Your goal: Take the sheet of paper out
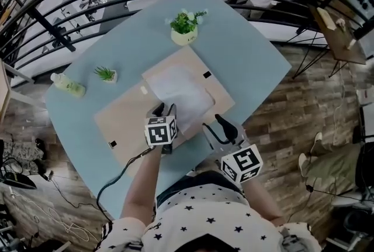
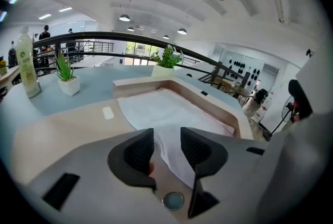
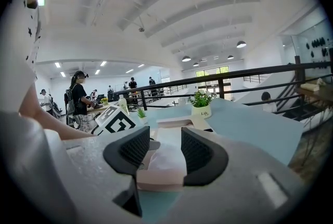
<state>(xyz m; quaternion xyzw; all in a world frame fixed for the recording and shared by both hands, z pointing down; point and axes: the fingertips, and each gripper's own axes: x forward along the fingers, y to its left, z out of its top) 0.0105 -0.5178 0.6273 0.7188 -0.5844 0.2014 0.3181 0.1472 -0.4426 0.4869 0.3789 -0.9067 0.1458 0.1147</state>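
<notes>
Two items: left gripper and right gripper are held part-open, empty; sheet of paper is best pinched at its near edge.

Paper lies in folder (on table).

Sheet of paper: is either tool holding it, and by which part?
Nothing is held: the left tool is open above the sheet of paper, the right tool open too.

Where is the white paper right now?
In the head view, the sheet of paper lies inside the open tan folder, in the middle of the picture, just ahead of the left tongs.
</notes>
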